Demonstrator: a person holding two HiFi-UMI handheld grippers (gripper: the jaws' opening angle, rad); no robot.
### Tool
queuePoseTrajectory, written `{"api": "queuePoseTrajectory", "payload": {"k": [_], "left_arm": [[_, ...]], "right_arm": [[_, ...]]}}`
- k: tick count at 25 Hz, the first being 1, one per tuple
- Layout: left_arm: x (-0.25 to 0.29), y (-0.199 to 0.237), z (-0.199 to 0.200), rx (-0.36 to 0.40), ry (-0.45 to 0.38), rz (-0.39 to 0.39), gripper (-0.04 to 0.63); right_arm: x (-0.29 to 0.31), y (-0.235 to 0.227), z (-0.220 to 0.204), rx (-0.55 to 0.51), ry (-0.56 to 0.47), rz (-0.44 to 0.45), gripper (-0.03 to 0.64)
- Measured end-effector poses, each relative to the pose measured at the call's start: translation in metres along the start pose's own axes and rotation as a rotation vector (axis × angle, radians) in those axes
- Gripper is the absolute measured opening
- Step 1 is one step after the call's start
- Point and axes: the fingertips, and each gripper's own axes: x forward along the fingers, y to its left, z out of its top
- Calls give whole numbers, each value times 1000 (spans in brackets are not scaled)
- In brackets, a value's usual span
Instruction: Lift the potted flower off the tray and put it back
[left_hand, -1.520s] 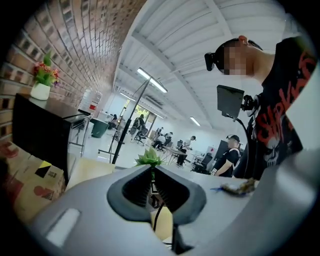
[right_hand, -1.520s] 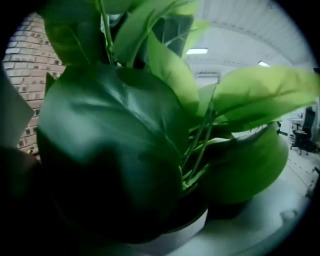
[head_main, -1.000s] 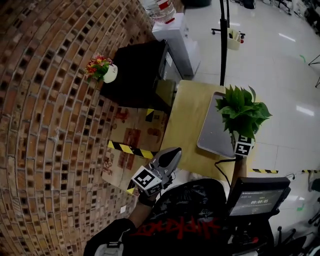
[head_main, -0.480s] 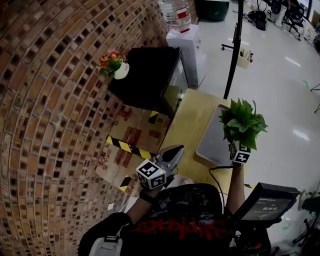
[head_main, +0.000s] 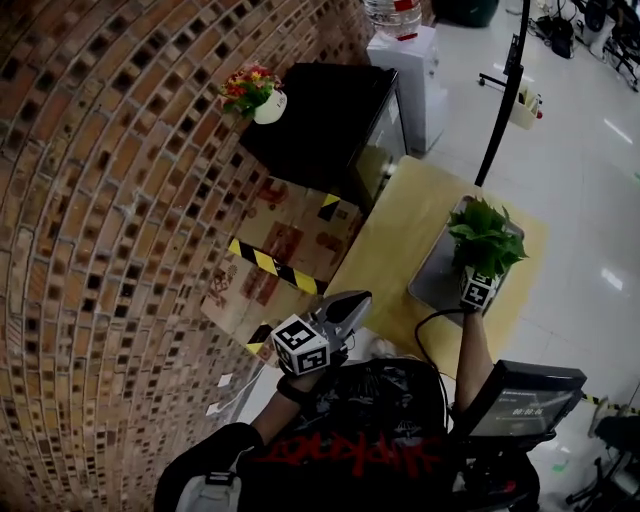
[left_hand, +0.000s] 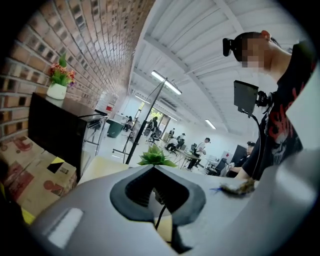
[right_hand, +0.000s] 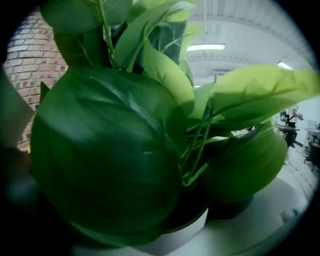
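The potted flower (head_main: 485, 238) is a leafy green plant in a white pot (right_hand: 186, 228). It hangs over the near part of the grey tray (head_main: 432, 280), which lies on the yellow table (head_main: 400, 240). My right gripper (head_main: 479, 276) sits just below the leaves and is shut on the pot; in the right gripper view the leaves (right_hand: 107, 160) fill the picture and hide the jaws. Whether the pot touches the tray is hidden. My left gripper (head_main: 340, 312) hovers off the table's near left corner, shut and holding nothing, with the plant (left_hand: 156, 157) beyond its tips (left_hand: 154, 168).
A black cabinet (head_main: 320, 130) with a small flower pot (head_main: 256, 92) stands against the brick wall (head_main: 110, 220). Below it is a cardboard box (head_main: 290, 245) with hazard tape. A water dispenser (head_main: 405, 60) and a black pole (head_main: 506, 95) stand behind the table. A screen (head_main: 520, 400) is near my right arm.
The head view has swung and pulled back. The right gripper still carries the plant, which now looks smaller and lies further in over the tray. The left gripper stays in place.
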Motion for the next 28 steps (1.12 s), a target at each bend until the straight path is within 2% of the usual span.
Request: {"api": "queuePoseTrajectory", "payload": {"k": [3,6,7,8,10,11,15,18,20,22,25,28], "left_arm": [[-4,-8,-4,-37,-24,-38,-2],[-18,-18,-8,-44,-29,-89,0],[-22,-19,-10,-46,-34,-105,0],[-26,-21,-13,-52,-38,-120,-2],[-34,-25,-23,-71,-36,-155,0],[-38,-27,-30,-81,-30,-178,-1],[-47,-35,-56,-121,13,-283,0],[-42,-44,-73,-114,59,-385,-1],[-38,-59,-82,-62,91,-469,0],[-37,-83,-79,28,100,-535,-2],[-39,-118,-76,153,93,-570,0],[-51,-157,-87,209,102,-597,0]], "right_arm": [[-22,10,-13,130,27,89,581],[-84,18,-27,278,-7,86,575],[-110,21,-27,310,-29,70,521],[-136,26,-27,317,-49,53,391],[-185,45,-20,245,-70,38,96],[-207,60,-12,195,-79,49,2],[-277,124,41,-1,-149,128,2],[-315,161,79,-78,-241,150,0],[-341,180,93,-97,-294,154,0],[-367,191,96,-103,-326,154,0],[-407,190,95,-82,-363,132,0],[-451,182,87,-62,-397,110,0]]}}
